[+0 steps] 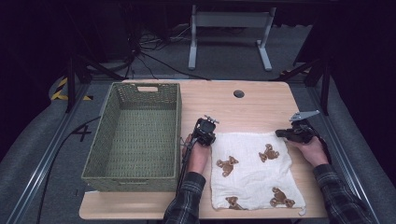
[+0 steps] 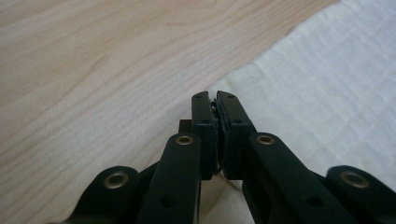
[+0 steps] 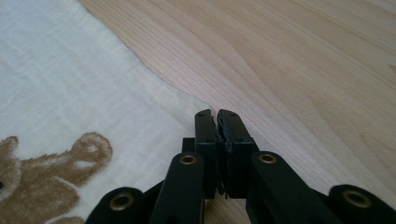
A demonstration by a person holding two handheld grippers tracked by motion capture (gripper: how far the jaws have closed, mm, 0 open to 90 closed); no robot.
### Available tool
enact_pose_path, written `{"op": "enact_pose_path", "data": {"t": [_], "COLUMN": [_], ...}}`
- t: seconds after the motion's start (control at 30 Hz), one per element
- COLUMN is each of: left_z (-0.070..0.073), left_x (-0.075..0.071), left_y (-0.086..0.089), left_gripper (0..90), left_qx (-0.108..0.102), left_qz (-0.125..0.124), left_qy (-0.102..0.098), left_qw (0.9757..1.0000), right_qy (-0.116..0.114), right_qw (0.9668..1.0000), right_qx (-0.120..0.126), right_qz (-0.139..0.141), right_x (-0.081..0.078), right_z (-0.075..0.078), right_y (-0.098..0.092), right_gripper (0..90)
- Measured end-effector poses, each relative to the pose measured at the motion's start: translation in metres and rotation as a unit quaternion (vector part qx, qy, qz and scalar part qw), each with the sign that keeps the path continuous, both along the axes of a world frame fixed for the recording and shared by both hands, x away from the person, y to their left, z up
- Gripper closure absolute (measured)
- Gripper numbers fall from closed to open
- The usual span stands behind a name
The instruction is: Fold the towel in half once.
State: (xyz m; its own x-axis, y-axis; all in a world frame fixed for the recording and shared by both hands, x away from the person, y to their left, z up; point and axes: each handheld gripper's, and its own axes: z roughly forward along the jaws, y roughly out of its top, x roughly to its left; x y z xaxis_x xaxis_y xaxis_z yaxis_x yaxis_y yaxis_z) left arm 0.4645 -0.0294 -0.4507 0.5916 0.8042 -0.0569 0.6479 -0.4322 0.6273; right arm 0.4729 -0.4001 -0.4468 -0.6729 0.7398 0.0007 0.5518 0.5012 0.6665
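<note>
The wooden counter (image 1: 252,105) carries everything, with bare wood open beyond the cloth's far edge up to a round cable hole (image 1: 239,94). A green woven basket (image 1: 108,140) fills the counter's left half, its right wall just beside the cloth. The white muslin cloth (image 1: 254,179), printed with brown teddy bears (image 1: 269,153), lies flat on the right half, its near edge close to the counter's front edge. The left gripper (image 1: 205,132) sits at the cloth's far left corner, jaws closed on that corner. The right gripper (image 1: 286,133) sits at the cloth's far right corner, jaws closed on the cloth's edge there.
</note>
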Motion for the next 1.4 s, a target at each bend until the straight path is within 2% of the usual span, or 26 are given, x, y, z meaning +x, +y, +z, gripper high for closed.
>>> {"op": "enact_pose_path", "data": {"t": [0.1,0.17,0.27,0.3,0.33,0.43,0.53,0.6,0.63,0.83,0.87,1.07,1.13,1.4], "left_z": [0.007,0.012,0.023,0.023,0.031,0.04,0.045,0.05,0.05,0.049,0.049,0.048,0.045,0.04], "left_x": [0.008,0.014,0.021,0.021,0.024,0.026,0.026,0.023,0.021,0.002,-0.002,-0.025,-0.032,-0.064], "left_y": [-0.005,-0.006,-0.008,-0.008,-0.009,-0.007,-0.006,-0.003,-0.003,-0.001,0.001,0.002,0.002,-0.002], "left_gripper": [86.8,86.8,86.8,86.8,86.8,86.8,86.8,86.8,86.8,86.8,86.8,86.9,86.8,86.8], "left_qx": [-0.012,-0.017,-0.019,-0.019,-0.023,-0.029,-0.028,-0.037,-0.037,-0.023,-0.025,-0.015,-0.018,0.005], "left_qz": [0.002,0.006,0.011,0.011,0.012,0.017,0.018,0.017,0.015,0.007,0.004,0.001,-0.002,-0.008], "left_qy": [-0.009,-0.017,-0.032,-0.032,-0.041,-0.055,-0.063,-0.063,-0.061,-0.058,-0.058,-0.059,-0.056,-0.066], "left_qw": [0.9999,0.9997,0.9992,0.9992,0.9988,0.998,0.9975,0.9972,0.9973,0.998,0.998,0.9981,0.9983,0.9978], "right_qy": [-0.01,-0.024,-0.044,-0.052,-0.057,-0.069,-0.076,-0.084,-0.083,-0.077,-0.077,-0.066,-0.062,-0.048], "right_qw": [0.9999,0.9992,0.9978,0.9971,0.9967,0.9956,0.9953,0.9943,0.9941,0.9955,0.9956,0.9966,0.9971,0.9976], "right_qx": [0.0,0.02,0.031,0.041,0.04,0.048,0.042,0.05,0.057,0.047,0.047,0.047,0.043,0.049], "right_qz": [-0.009,-0.025,-0.038,-0.038,-0.041,-0.041,-0.043,-0.042,-0.041,-0.029,-0.027,-0.012,-0.008,0.002], "right_x": [0.002,0.005,0.008,0.01,0.01,0.011,0.009,0.006,0.005,-0.01,-0.014,-0.038,-0.046,-0.076], "right_z": [0.005,0.014,0.026,0.029,0.032,0.039,0.042,0.045,0.047,0.047,0.047,0.044,0.041,0.038], "right_y": [-0.005,-0.013,-0.019,-0.02,-0.019,-0.017,-0.017,-0.02,-0.022,-0.021,-0.021,-0.022,-0.023,-0.028], "right_gripper": [87.4,87.7,87.9,87.9,87.9,88.0,87.9,87.9,87.9,87.9,87.9,87.9,87.9,87.9]}}
